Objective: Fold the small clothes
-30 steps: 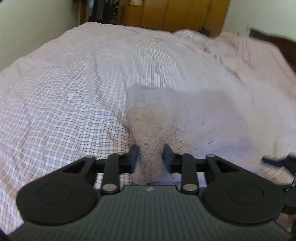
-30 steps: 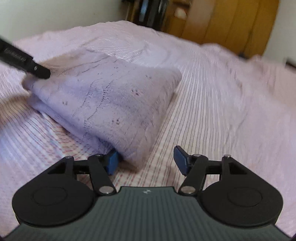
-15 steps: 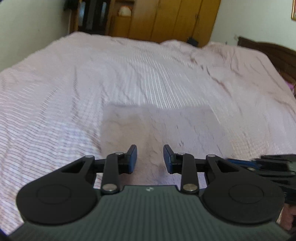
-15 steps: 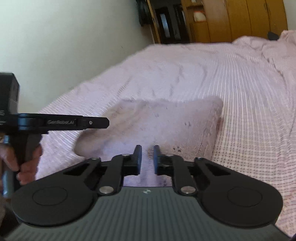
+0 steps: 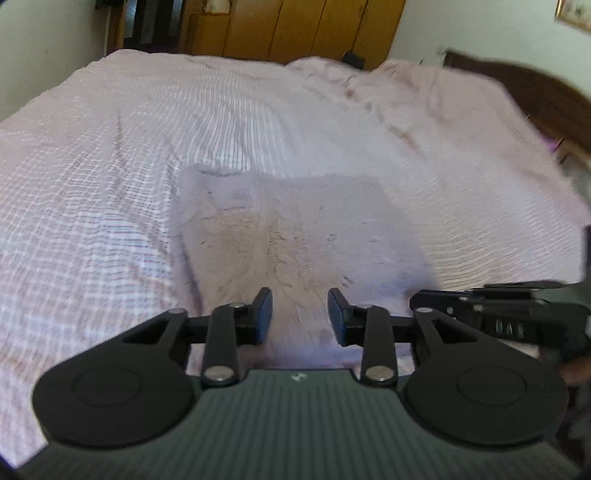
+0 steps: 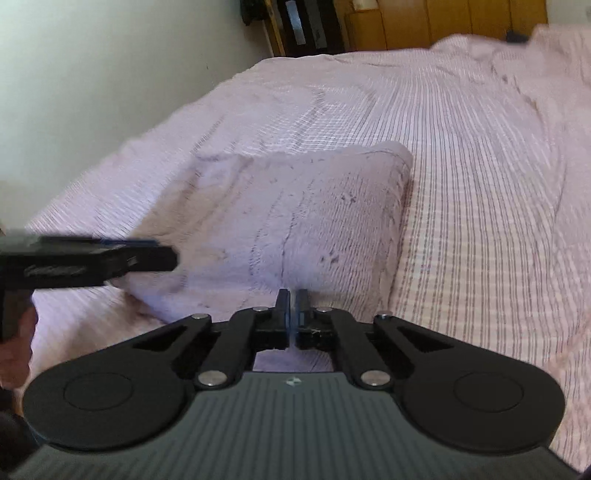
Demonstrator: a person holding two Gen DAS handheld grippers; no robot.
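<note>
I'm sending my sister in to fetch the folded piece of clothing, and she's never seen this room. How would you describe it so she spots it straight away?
Look at the big bed with the pink checked cover, in front of the wooden wardrobe. Near its foot lies the folded garment, a flat, roughly square bundle. It is fuzzy, plain pale lilac knit, unlike the thin checked cover beneath it.

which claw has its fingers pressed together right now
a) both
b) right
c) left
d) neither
b, the right claw has its fingers almost touching with nothing between them, while the left claw shows a clear gap above the folded lilac sweater.
</note>
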